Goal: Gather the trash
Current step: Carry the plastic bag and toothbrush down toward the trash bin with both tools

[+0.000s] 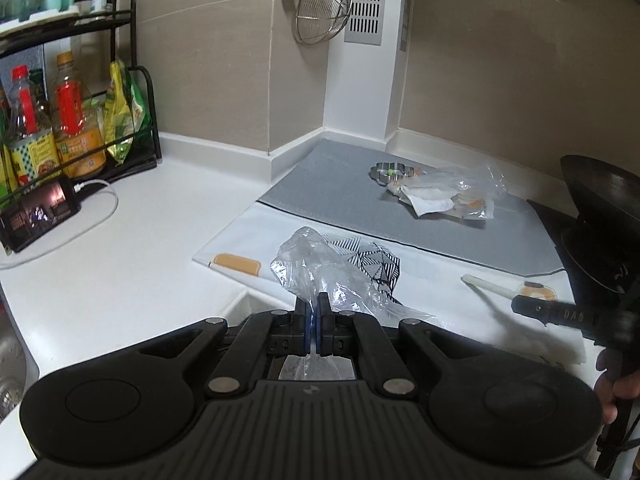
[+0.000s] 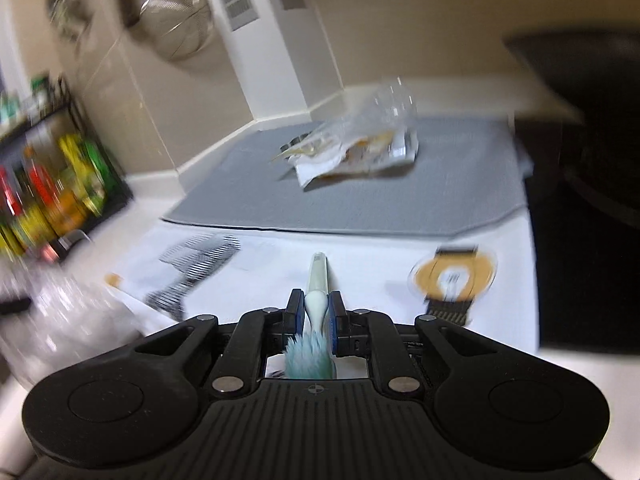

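My left gripper [image 1: 314, 312] is shut on a crumpled clear plastic bag [image 1: 316, 264], which bulges out ahead of the fingers over a white printed cloth [image 1: 432, 276]. In the right wrist view my right gripper [image 2: 316, 308] is shut on a pale green toothbrush [image 2: 318, 280]. Its bristles point back toward the camera and its handle points forward. The left wrist view shows that toothbrush [image 1: 488, 288] sticking out of the right gripper at the right edge. A heap of clear wrapper and paper [image 1: 444, 196] [image 2: 356, 148] lies on the grey mat [image 1: 340, 200] beyond both grippers.
A black rack of bottles [image 1: 68, 120] and a phone on a cable [image 1: 40, 208] stand at the left. A steel sink [image 1: 12, 360] lies at the near left. A metal cutter [image 1: 386, 170] sits by the heap. A dark stove surface [image 2: 580, 240] borders the right.
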Available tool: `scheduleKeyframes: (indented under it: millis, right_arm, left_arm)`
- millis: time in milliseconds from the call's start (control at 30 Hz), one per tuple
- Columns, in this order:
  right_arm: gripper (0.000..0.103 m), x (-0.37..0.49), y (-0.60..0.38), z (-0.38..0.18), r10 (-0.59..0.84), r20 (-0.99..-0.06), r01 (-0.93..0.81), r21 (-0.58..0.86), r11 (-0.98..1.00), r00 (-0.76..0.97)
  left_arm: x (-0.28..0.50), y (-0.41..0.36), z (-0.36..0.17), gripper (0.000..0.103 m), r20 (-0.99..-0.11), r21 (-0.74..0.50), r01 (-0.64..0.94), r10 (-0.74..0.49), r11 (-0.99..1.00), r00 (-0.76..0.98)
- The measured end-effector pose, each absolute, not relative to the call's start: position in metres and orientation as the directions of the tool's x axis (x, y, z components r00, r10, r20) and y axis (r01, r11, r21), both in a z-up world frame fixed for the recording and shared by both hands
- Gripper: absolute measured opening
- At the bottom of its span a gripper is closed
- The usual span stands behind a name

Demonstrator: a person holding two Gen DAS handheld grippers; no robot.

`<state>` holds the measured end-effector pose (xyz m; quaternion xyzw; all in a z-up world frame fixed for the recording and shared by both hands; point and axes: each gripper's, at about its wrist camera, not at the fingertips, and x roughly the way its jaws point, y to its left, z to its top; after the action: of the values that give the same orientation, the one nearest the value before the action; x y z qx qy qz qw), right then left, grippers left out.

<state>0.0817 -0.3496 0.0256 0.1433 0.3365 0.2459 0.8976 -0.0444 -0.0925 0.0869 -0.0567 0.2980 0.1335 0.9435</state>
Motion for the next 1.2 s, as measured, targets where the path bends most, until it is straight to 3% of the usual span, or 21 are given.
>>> scheduleKeyframes:
  millis: [133, 333, 833, 1200]
  right_arm:
    - [0.014, 0.08, -0.357, 0.024, 0.581, -0.526, -0.315, 0.512, 0.799, 0.621]
    - [0.014, 0.07, -0.357, 0.03, 0.597, -0.514, -0.335, 0.515, 0.789, 0.616]
    - [0.014, -0.002, -0.336, 0.068, 0.675, -0.432, -0.539, 0.406, 0.738, 0.598]
    - [0.014, -0.054, -0.309, 0.047, 0.706, -0.496, -0.645, 0.327, 0.691, 0.505]
  left_arm:
    - [-0.052, -0.094, 0.086, 0.002, -0.582, -0.014, -0.288, 0.227, 0.958, 0.781]
    - [-0.061, -0.096, 0.08, 0.002, -0.603, -0.008, -0.291, 0.228, 0.957, 0.764]
    - [-0.102, -0.107, 0.056, 0.002, -0.663, 0.027, -0.272, 0.221, 0.962, 0.715]
    - [-0.124, -0.11, 0.013, 0.002, -0.729, 0.039, -0.269, 0.212, 0.962, 0.651]
